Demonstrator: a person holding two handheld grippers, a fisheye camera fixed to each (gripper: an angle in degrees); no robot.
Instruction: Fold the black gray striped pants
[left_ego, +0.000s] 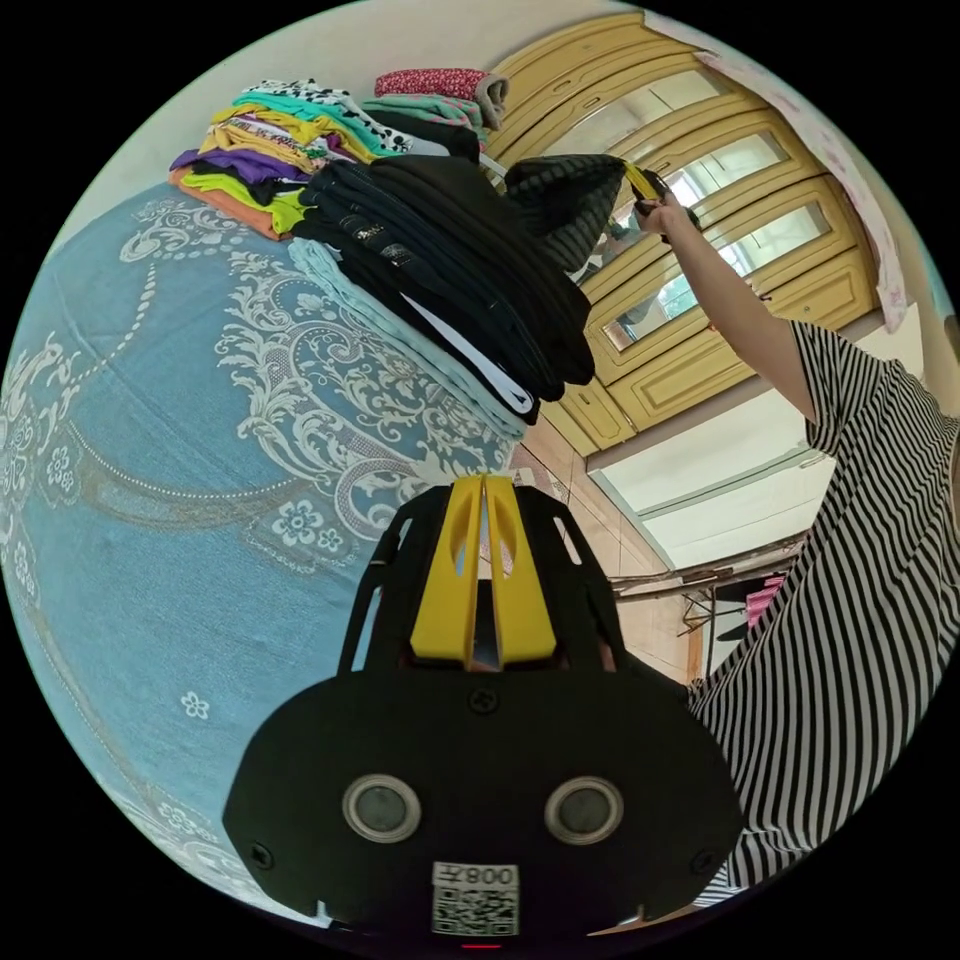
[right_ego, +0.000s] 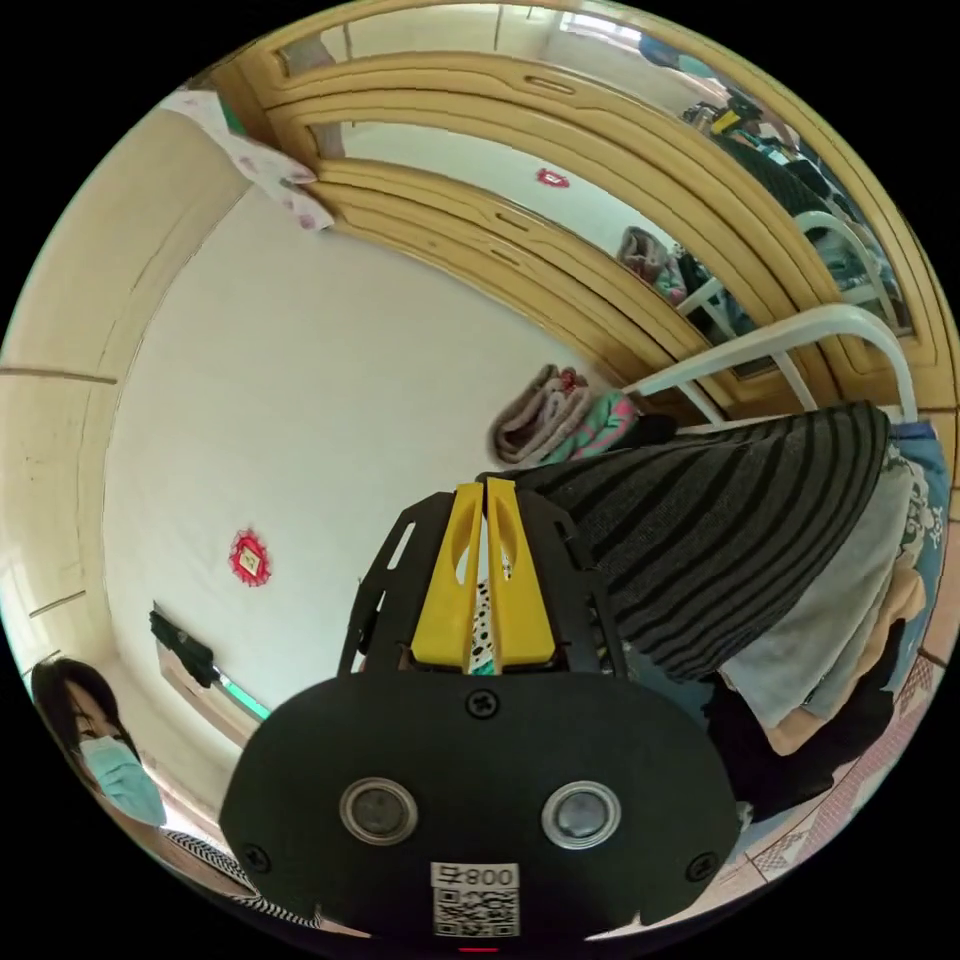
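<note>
The black gray striped pants (left_ego: 565, 205) hang lifted above the clothes piles at the far end of the bed. My right gripper (left_ego: 643, 186) holds them by an edge at the end of the person's outstretched arm. In the right gripper view the striped cloth (right_ego: 720, 530) spreads from the tips of my right gripper (right_ego: 485, 488) down to the right, and the yellow jaws are shut on its edge. My left gripper (left_ego: 484, 482) hovers over the bed's edge, away from the pants, jaws shut with nothing between them.
A stack of dark folded clothes (left_ego: 450, 260) and a colourful stack (left_ego: 270, 150) lie on the blue patterned bedspread (left_ego: 180, 400). A wooden wardrobe with mirrored doors (left_ego: 720, 200) stands behind. The person's striped shirt (left_ego: 860, 600) is on the right. A white bed rail (right_ego: 800, 335) curves past the pants.
</note>
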